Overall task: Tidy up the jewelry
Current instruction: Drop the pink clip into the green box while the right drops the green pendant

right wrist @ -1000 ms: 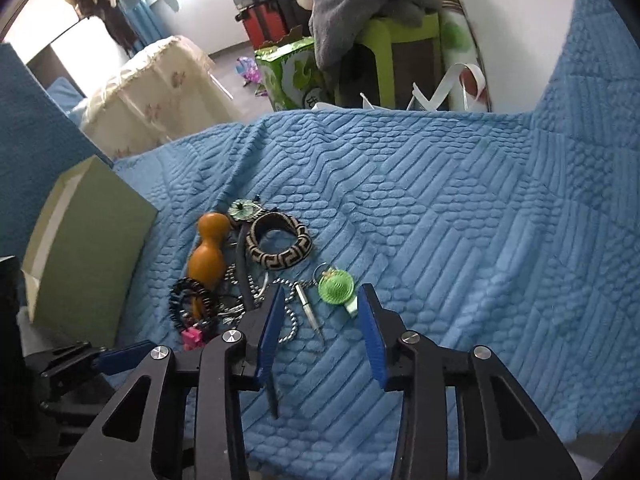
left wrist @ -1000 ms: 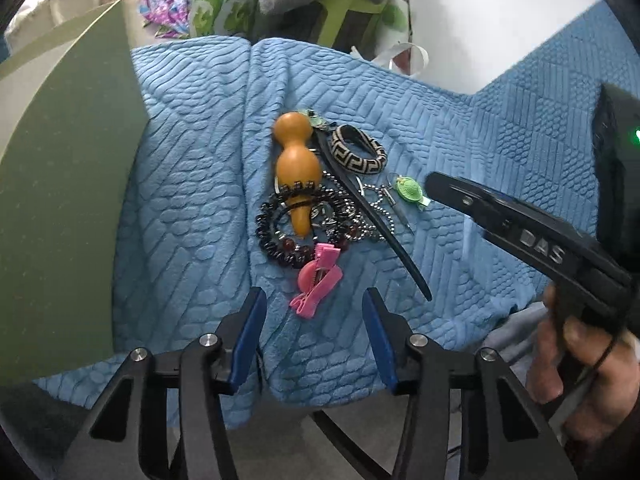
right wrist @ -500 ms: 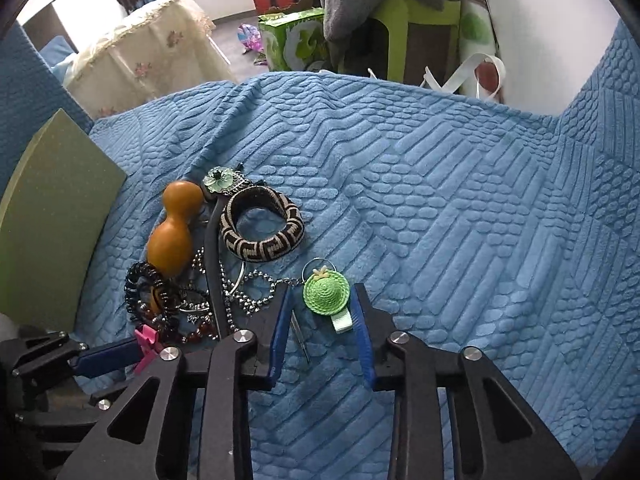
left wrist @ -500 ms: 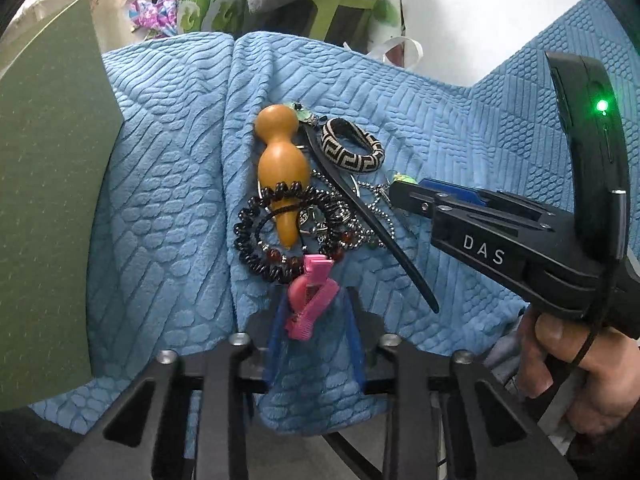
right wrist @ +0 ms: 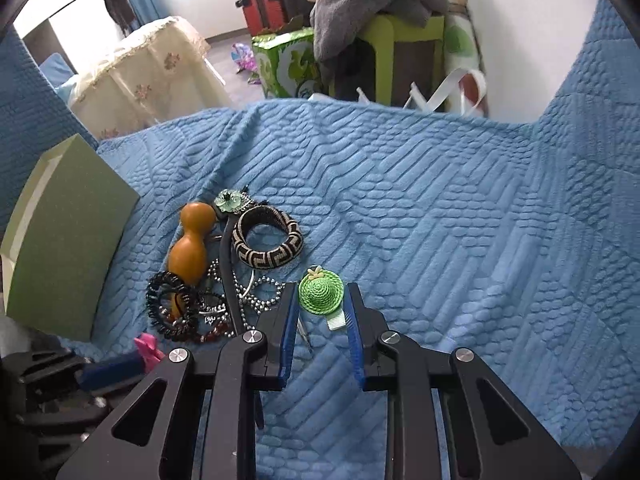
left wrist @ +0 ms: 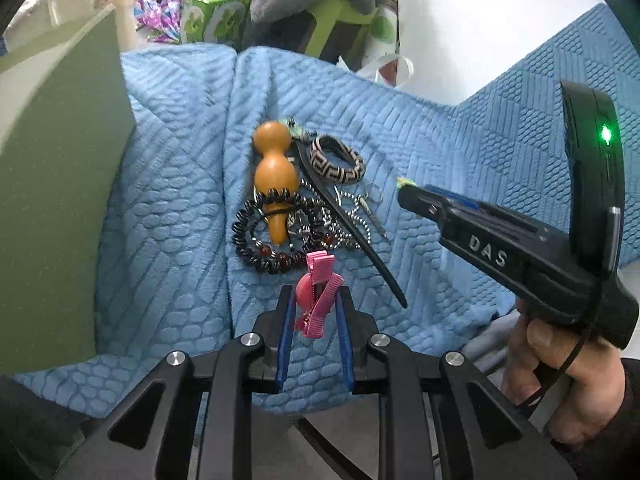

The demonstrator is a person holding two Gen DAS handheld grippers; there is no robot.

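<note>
A pile of jewelry lies on a blue blanket (left wrist: pixel 168 240): an orange gourd (left wrist: pixel 276 168), a patterned bangle (left wrist: pixel 338 160), black bead bracelets (left wrist: pixel 260 240), a silver chain (left wrist: pixel 352 216) and a black hair stick (left wrist: pixel 352 232). My left gripper (left wrist: pixel 314 304) is shut on a pink hair clip (left wrist: pixel 318 296). My right gripper (right wrist: pixel 320 300) is shut on a green hat-shaped clip (right wrist: pixel 321 294), right of the pile. The bangle (right wrist: pixel 268 242) and gourd (right wrist: pixel 190 244) also show in the right wrist view.
A green box (left wrist: pixel 52 184) stands on the blanket left of the pile; it also shows in the right wrist view (right wrist: pixel 68 240). Beyond the blanket's far edge are a green stool with grey clothes (right wrist: pixel 384 12) and a green carton (right wrist: pixel 284 60).
Both grippers moved forward and closed: the left on the pink hair clip, the right on the green hat clip.
</note>
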